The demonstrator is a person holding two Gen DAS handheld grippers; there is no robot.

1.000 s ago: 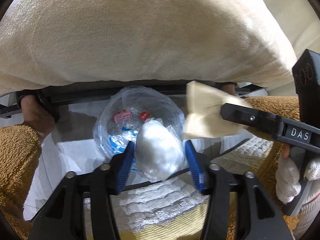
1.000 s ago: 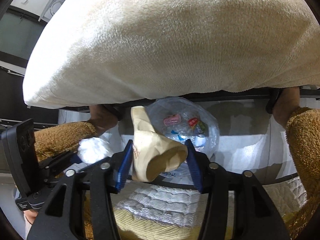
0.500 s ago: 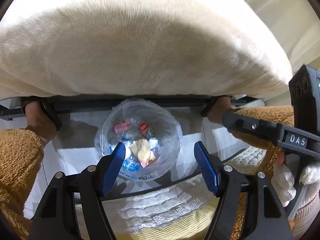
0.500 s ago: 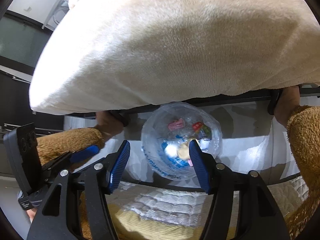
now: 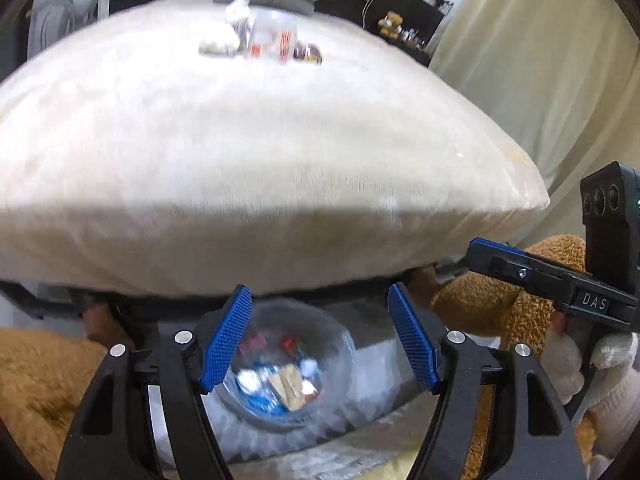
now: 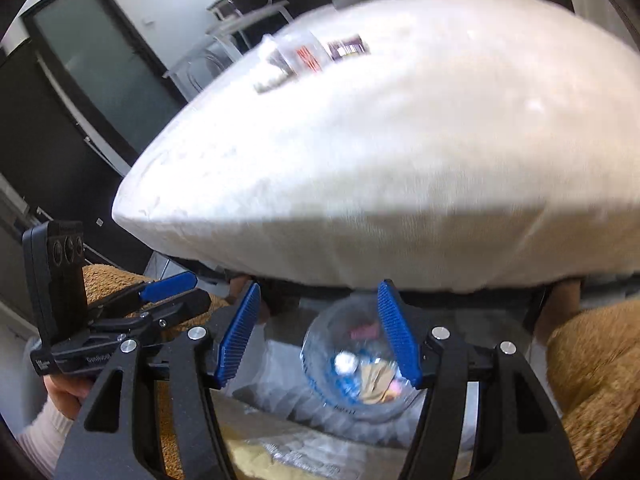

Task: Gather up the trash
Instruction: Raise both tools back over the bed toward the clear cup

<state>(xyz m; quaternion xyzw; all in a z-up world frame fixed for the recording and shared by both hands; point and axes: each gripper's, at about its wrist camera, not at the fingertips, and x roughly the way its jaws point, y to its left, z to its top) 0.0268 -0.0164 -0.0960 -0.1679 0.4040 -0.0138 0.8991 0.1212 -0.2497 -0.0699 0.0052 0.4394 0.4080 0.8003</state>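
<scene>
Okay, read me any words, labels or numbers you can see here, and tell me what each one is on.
"DAS": white letters on the right gripper body, left wrist view.
Print on the left gripper body: too blurred.
Print near the clear trash bag rim: too blurred.
Wrappers on the cream cushion: unreadable.

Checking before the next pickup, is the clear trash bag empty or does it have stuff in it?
Not empty: the clear trash bag holds a tan wrapper with pink, red and blue scraps.

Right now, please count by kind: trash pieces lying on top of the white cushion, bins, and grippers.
Trash pieces on cushion: 3 (white wad, clear wrapper, dark wrapper)
Bin: 1
Grippers: 2 (left gripper, right gripper, both open)
Total: 6
</scene>
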